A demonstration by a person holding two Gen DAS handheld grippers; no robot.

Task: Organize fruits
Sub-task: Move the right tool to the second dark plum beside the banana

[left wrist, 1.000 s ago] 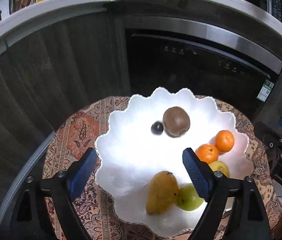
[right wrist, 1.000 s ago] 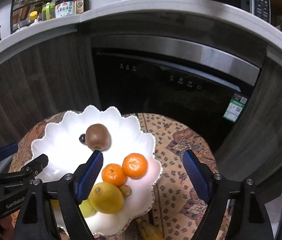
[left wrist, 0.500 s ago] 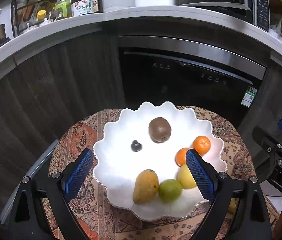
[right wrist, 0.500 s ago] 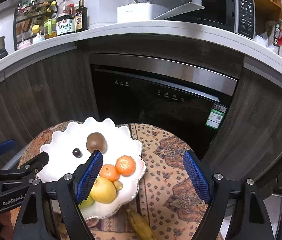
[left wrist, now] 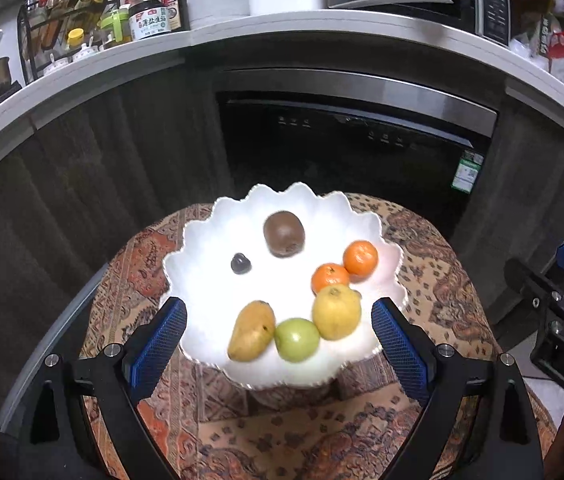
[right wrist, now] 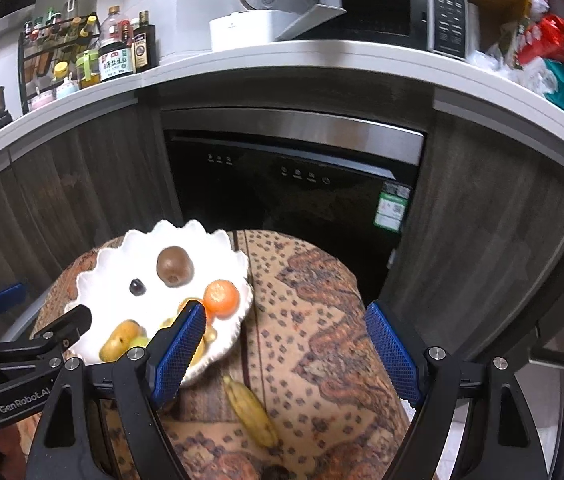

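Observation:
A white scalloped bowl (left wrist: 209,264) stands on a round patterned table. In it lie a kiwi (left wrist: 283,234), a small dark fruit (left wrist: 240,263), two mandarins (left wrist: 360,255), a lemon (left wrist: 336,311), a green apple (left wrist: 296,339) and a mango (left wrist: 251,330). My left gripper (left wrist: 278,336) is open and empty, held back above the bowl's near rim. My right gripper (right wrist: 289,344) is open and empty over the table, right of the bowl (right wrist: 101,264). A banana (right wrist: 250,411) lies on the cloth just below the bowl in the right wrist view.
The patterned tablecloth (right wrist: 314,320) covers the round table. Behind it are a black dishwasher (left wrist: 354,152) and dark wood cabinets. The counter above holds bottles (left wrist: 149,16), a pot, a rice cooker and a microwave (right wrist: 398,4).
Both grippers have pulled back and up from the bowl, so it looks smaller and farther away. The banana on the cloth has come into the right wrist view. Both stay open.

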